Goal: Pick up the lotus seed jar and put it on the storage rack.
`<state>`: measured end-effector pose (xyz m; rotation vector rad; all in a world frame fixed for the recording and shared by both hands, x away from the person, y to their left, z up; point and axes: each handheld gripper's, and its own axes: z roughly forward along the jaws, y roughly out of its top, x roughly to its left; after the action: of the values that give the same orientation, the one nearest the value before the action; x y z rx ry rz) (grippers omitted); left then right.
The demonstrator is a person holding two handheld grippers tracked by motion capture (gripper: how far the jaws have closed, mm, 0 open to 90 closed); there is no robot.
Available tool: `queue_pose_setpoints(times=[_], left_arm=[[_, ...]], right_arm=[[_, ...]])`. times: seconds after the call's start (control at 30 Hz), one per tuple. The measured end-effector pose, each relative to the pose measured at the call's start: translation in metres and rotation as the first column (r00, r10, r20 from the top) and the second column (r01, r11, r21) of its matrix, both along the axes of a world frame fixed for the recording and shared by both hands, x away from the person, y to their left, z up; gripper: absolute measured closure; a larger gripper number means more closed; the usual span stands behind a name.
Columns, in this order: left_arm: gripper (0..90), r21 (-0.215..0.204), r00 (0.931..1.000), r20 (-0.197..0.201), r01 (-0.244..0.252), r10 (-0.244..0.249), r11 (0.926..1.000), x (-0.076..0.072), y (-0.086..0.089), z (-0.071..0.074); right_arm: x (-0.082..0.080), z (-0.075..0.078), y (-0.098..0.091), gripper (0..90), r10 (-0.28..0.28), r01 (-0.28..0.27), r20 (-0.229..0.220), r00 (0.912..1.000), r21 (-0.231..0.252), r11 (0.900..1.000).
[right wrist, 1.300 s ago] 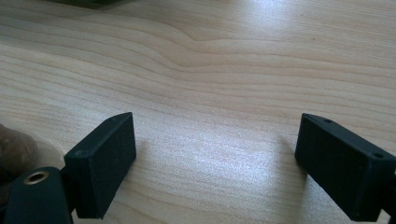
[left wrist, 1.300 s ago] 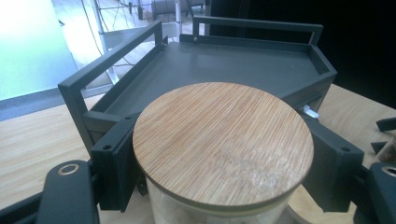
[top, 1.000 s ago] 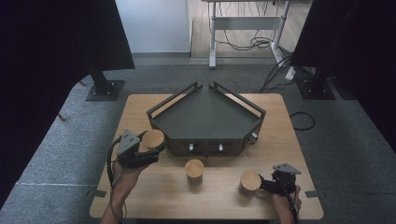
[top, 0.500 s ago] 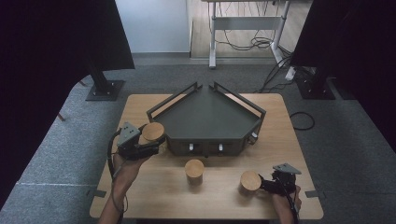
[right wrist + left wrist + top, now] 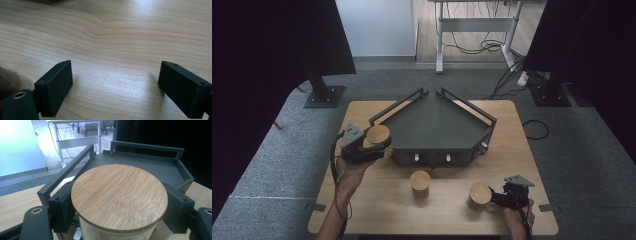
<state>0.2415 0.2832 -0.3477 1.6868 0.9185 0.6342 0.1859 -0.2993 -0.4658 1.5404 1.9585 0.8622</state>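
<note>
A round glass jar with a flat bamboo lid [image 5: 119, 197] is held tight by the left gripper [image 5: 362, 148] at the left of the high view, beside the dark metal tray [image 5: 439, 125]. It is probably hard, smooth and breakable, so it is best gripped just under the lid. The right gripper [image 5: 115, 87] is wide and holds nothing.

Soft daylight is coming in from the far side of the room, w/ dark curtains framing both edges of the high view. The pale wooden table [image 5: 377, 210] is showing mild sheen in the right gripper view. The round bamboo jar lid [image 5: 119, 196] is catching even light, grain sharp. Near black jaws are going slightly soft. Short shadows are falling under the jars. The bluish wall is blowing out upper left in the left gripper view.
</note>
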Motion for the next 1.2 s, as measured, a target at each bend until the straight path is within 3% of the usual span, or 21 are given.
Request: queue_pose_setpoints(times=[1.2], left_arm=[[23.8,0.004,1.0,-0.005,-0.007,0.007,1.0,0.038,-0.021,0.01]], right_arm=[[0.0,0.0,0.0,11.8,0.0,0.0,0.001,1.0,0.001,1.0]])
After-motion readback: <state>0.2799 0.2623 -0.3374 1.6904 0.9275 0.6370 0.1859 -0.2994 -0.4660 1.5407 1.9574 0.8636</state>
